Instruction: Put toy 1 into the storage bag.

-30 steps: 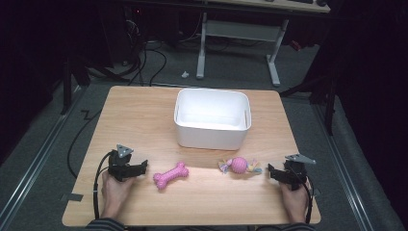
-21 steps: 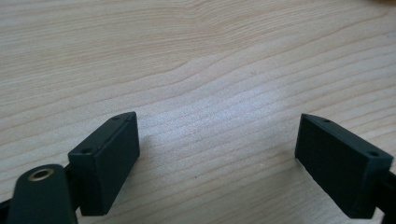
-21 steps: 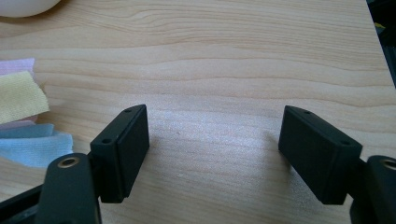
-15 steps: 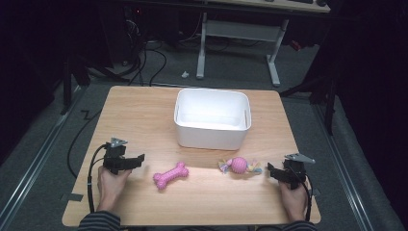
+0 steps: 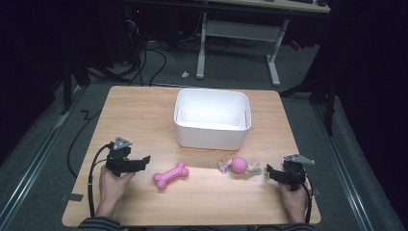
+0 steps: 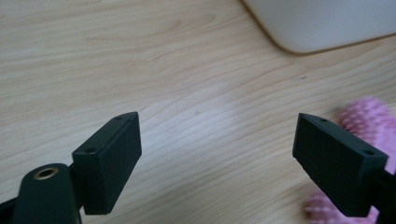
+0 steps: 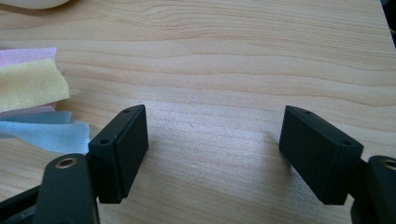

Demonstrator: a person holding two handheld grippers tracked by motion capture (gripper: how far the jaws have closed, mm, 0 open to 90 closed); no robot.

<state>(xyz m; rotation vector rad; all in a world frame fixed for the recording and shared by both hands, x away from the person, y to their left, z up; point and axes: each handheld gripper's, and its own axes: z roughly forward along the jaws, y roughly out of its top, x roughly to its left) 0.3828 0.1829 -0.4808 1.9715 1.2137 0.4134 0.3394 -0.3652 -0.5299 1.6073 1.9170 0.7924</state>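
Counting what is lying in front of you: two toys, one bin, two grippers, all over one wooden table (image 5: 144, 115).
Toys: you are looking at one pink bone toy (image 5: 170, 175) and one pink ball toy (image 5: 239, 165) with pastel cloth strips at its ends; both are lying flat on the near half of the table, well apart from each other.
Bin: one white bin (image 5: 211, 137) is standing upright behind the toys, near the middle of the table; what is lying inside it cannot be told.
Left gripper: you are holding the left gripper (image 5: 144, 161) just to the left of the bone toy, its jaws pointing toward the toy.
Left jaws: they are standing wide apart and gripping nothing; in the left gripper view bare wood is showing between them, and the bone toy (image 6: 369, 121) is peeking out blurred behind one jaw, apart from both pads.
Right gripper: you are holding the right gripper (image 5: 269, 172) just to the right of the ball toy, near the table's right edge.
Right jaws: they have just been opening a little further, and they are standing wide with bare wood between them, pressing on nothing.
Cloth strips: in the right gripper view the yellow, pink and blue cloth strips (image 7: 32, 86) are lying just beside one jaw, outside the gap.
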